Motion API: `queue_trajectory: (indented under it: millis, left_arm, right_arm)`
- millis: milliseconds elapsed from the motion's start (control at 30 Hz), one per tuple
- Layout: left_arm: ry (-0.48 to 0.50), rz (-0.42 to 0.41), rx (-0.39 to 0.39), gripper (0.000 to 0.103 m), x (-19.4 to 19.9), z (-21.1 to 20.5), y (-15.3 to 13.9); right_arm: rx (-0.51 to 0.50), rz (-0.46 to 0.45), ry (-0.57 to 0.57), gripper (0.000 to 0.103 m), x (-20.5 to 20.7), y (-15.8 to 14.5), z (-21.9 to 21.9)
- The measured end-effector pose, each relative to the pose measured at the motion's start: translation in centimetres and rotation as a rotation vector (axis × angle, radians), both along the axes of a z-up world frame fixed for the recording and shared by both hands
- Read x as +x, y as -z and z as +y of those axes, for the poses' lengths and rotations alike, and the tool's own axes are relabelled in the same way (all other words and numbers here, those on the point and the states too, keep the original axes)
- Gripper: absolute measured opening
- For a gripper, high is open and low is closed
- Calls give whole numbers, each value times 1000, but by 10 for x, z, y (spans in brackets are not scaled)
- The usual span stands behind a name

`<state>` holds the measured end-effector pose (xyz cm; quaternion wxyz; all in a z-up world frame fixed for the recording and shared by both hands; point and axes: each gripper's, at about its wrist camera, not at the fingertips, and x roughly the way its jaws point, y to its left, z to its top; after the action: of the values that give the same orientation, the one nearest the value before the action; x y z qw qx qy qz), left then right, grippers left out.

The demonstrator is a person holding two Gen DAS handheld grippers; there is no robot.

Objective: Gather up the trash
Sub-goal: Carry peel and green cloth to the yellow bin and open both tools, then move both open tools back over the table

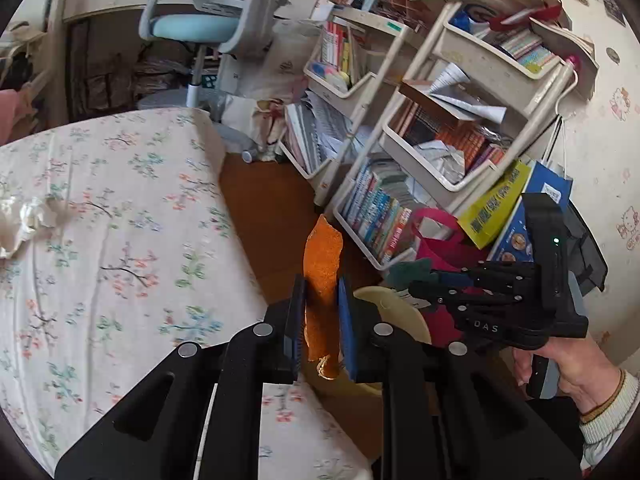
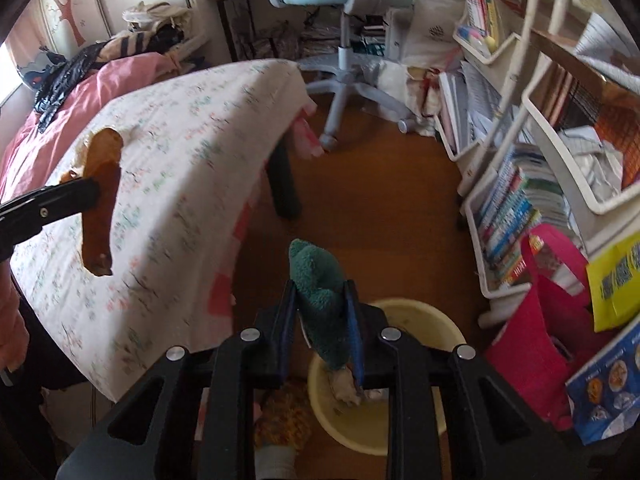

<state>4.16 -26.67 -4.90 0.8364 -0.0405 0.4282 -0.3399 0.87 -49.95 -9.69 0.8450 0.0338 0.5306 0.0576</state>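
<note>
In the left wrist view, the left gripper (image 1: 322,312) is clamped on a strip of orange peel (image 1: 323,264), which stands up between the pads and hangs out below them, over the gap between the floral bedsheet (image 1: 100,216) and the yellow bin (image 1: 394,312). Only part of the bin rim shows, just right of the jaws. The right gripper (image 1: 408,280) reaches in from the right, held by a hand (image 1: 568,368), with a dark green item at its tip above the bin. For a clean drop, the peel should probably be carried rightward until it hangs fully inside the rim before the jaws part; released here, it could land on the brown floor (image 1: 272,216). A crumpled tissue (image 1: 24,220) lies on the sheet at the far left, apparently not yet collected. The only legible writing is "DAS" on the right gripper's body; the print on the book spines and on the yellow bag is too small to read. In the right wrist view, the right gripper (image 2: 322,312) has a green fuzzy scrap (image 2: 320,280) between its pads, directly above the open yellow bin (image 2: 440,320), which already holds some scraps. The jaws look narrowly set, but whether they press on it cannot be told. The position suits release: opening wider should let it fall inside. No writing is readable in this view.
</note>
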Motion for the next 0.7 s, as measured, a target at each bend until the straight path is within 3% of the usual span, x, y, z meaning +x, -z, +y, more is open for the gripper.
queue_trajectory:
  millis: [133, 200, 267, 333, 367, 533, 700]
  left_arm:
    - [43, 57, -25, 15, -18, -44, 17]
    - [55, 108, -56, 15, -23, -70, 29]
    - [70, 182, -91, 16, -23, -93, 42]
    - [84, 233, -97, 28, -23, -114, 52]
    - [85, 239, -84, 40, -24, -122, 55]
    - [66, 150, -42, 60, -35, -108, 33]
    - [-44, 43, 26, 82, -34, -35, -1]
  right_arm:
    - [72, 13, 157, 37, -12, 12, -41]
    - [111, -44, 247, 47, -17, 3, -59]
    - [159, -118, 318, 47, -26, -10, -75]
    - [203, -182, 372, 49, -31, -20, -85]
    - [215, -216, 387, 50, -34, -24, -87]
    - [174, -306, 333, 53, -29, -40, -72]
    - [126, -359, 169, 64, -12, -58, -17]
